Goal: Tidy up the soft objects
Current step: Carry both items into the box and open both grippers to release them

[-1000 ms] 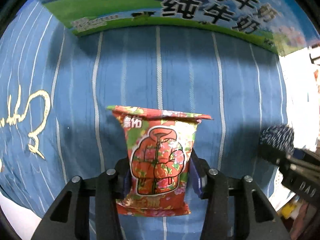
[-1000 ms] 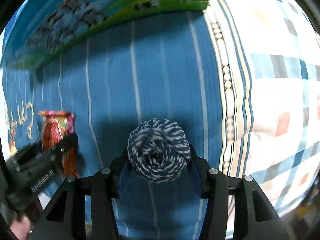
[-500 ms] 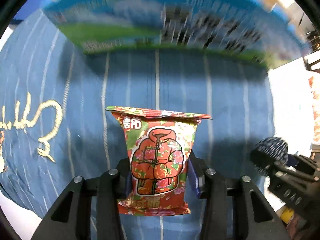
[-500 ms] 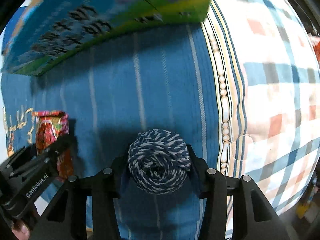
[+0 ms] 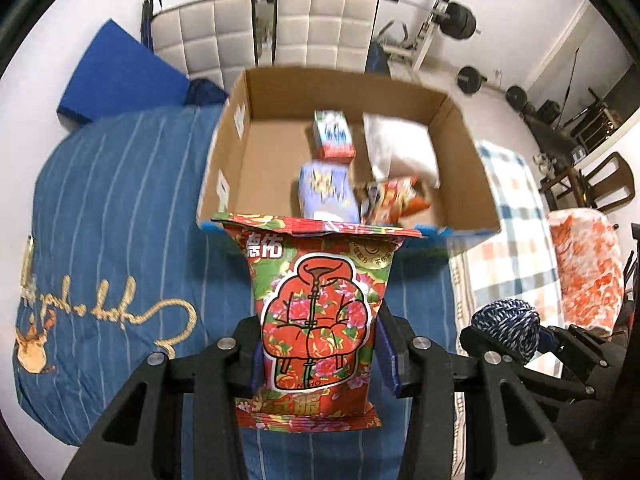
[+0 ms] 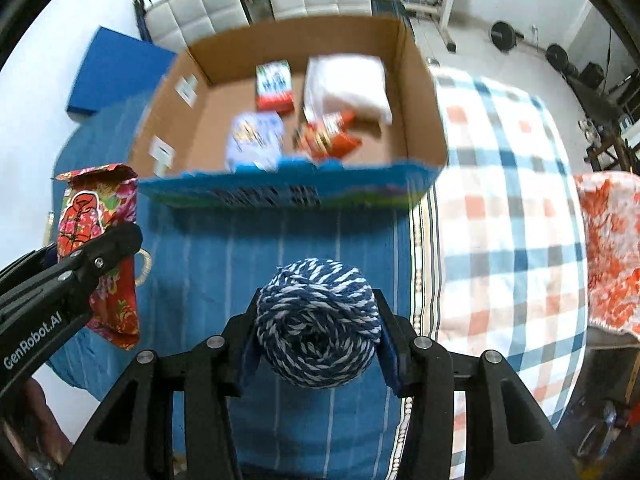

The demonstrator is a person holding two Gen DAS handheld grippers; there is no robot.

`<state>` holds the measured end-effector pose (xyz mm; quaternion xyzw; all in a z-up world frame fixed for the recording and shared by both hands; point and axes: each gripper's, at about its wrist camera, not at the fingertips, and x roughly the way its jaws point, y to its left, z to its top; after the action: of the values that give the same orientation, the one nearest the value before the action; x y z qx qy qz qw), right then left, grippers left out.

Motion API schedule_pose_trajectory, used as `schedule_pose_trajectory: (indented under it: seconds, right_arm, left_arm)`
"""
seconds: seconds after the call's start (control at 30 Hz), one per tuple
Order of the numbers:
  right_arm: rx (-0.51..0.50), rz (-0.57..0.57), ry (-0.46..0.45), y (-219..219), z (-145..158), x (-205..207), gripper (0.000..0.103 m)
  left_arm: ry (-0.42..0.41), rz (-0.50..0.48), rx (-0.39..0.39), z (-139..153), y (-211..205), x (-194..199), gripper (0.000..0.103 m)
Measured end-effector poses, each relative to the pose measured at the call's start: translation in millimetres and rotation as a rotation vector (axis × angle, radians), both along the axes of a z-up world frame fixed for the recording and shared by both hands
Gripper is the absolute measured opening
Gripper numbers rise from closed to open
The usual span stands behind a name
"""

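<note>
My left gripper (image 5: 320, 356) is shut on a red floral snack bag (image 5: 316, 320), held upright above the blue striped bedding, just short of the open cardboard box (image 5: 468, 152). The bag also shows in the right wrist view (image 6: 100, 248). My right gripper (image 6: 318, 336) is shut on a blue-and-white yarn ball (image 6: 318, 320), which shows at the right of the left wrist view (image 5: 506, 326). The box (image 6: 420, 92) holds a white pillow (image 5: 400, 152), a lilac pack (image 5: 326, 192), a red-and-white pack (image 5: 334, 134) and an orange snack bag (image 5: 396, 200).
Blue striped bedding (image 5: 120, 220) lies left, a checked blanket (image 6: 508, 208) right, an orange-white cloth (image 6: 612, 240) further right. White padded chairs (image 5: 316, 24), a blue mat (image 5: 120, 76) and gym weights (image 5: 460, 20) stand behind the box.
Both grippers have risen with their loads. The view went from the box's blue printed side wall to looking down into its open top.
</note>
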<state>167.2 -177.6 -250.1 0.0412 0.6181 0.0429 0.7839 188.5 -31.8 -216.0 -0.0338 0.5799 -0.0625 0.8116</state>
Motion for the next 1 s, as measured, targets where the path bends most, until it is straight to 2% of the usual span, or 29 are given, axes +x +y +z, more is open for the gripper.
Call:
schedule_pose_trajectory:
  seconds: [0.17, 0.43, 0.53, 0.73, 0.87, 1.0]
  right_arm:
    - [0.017, 0.014, -0.064, -12.0, 39.8, -5.9, 0.051]
    - [0.024, 0.006, -0.124, -11.5, 66.8, -10.2, 0.051]
    - [0.024, 0.004, -0.133, -12.5, 72.2, -7.8, 0.051]
    - [0.043, -0.016, -0.133, -20.5, 74.6, 9.2, 0.051]
    - [0.029, -0.040, -0.148, -33.0, 75.4, 36.1, 0.051]
    - [-0.017, -0.054, -0.144, -45.4, 64.8, 79.8, 0.051]
  left_arm:
    - [-0.068, 0.000, -0.015, 42.6, 4.5, -1.7, 0.041]
    - [-0.148, -0.026, -0.022, 78.8, 6.5, -4.8, 0.041]
    - [-0.147, -0.037, -0.045, 84.5, 6.8, -3.5, 0.041]
    - [-0.145, -0.064, -0.039, 87.3, 0.2, 2.9, 0.041]
    - [-0.140, -0.069, -0.044, 87.6, -0.6, 20.5, 0.041]
    - [-0.138, -0.078, -0.038, 83.8, 0.8, 51.6, 0.041]
